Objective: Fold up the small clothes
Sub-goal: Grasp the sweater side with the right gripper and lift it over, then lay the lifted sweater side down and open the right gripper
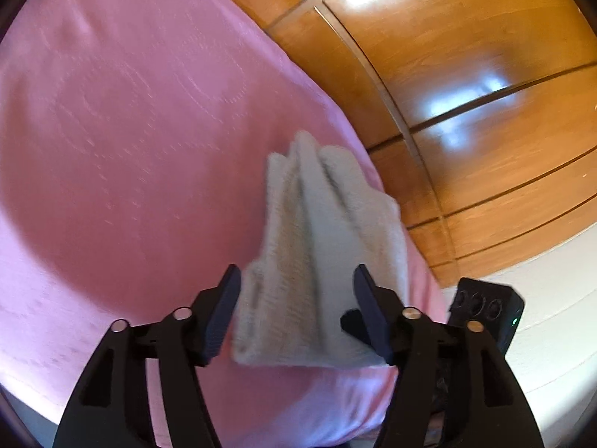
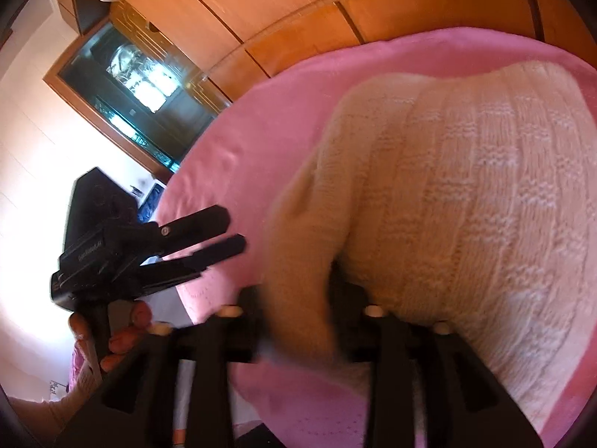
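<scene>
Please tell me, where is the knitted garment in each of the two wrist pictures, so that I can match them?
Left wrist: the garment is at lower centre, between the left gripper's open fingers, on the pink cover.
Right wrist: it fills the right half, over the right gripper.
Shared landmark: the pink cover with the wooden panelling behind it.
</scene>
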`<state>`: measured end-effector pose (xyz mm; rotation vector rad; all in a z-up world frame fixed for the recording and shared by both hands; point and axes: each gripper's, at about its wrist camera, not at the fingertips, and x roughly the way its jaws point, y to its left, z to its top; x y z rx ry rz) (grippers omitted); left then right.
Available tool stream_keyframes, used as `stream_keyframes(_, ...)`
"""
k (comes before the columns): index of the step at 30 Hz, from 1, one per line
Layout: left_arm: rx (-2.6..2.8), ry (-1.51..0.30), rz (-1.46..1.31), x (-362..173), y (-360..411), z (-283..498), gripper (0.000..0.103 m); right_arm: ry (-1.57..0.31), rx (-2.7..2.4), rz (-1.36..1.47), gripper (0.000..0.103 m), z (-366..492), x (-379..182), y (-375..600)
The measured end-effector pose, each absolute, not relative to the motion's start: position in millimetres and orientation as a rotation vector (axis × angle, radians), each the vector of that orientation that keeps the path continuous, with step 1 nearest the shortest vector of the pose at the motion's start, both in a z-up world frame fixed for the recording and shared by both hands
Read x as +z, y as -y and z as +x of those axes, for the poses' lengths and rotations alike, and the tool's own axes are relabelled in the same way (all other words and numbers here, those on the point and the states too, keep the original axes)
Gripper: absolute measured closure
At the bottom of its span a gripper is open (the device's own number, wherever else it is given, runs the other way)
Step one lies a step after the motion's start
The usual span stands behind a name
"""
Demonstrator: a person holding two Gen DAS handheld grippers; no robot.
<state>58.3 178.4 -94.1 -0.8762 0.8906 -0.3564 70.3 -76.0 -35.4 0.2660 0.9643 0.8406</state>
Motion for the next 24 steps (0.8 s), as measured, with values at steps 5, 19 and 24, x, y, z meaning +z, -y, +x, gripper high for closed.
stream_keyframes(5,-0.414,-0.925,-0.905,-93,-160,80,0.028,-0.921,0.878,0.229,0.035,36,-23,89)
stream_keyframes(19,-0.362,-0.987,-0.484,-57,-81,130,0.080,-0.823,0.581,0.380,0.038,14,-14,218)
stream_keyframes(24,-0.313,-0.912,-0.436,-43,-95,103,0.082,-0.805,0.625,0.298,0.042,28,-12,186)
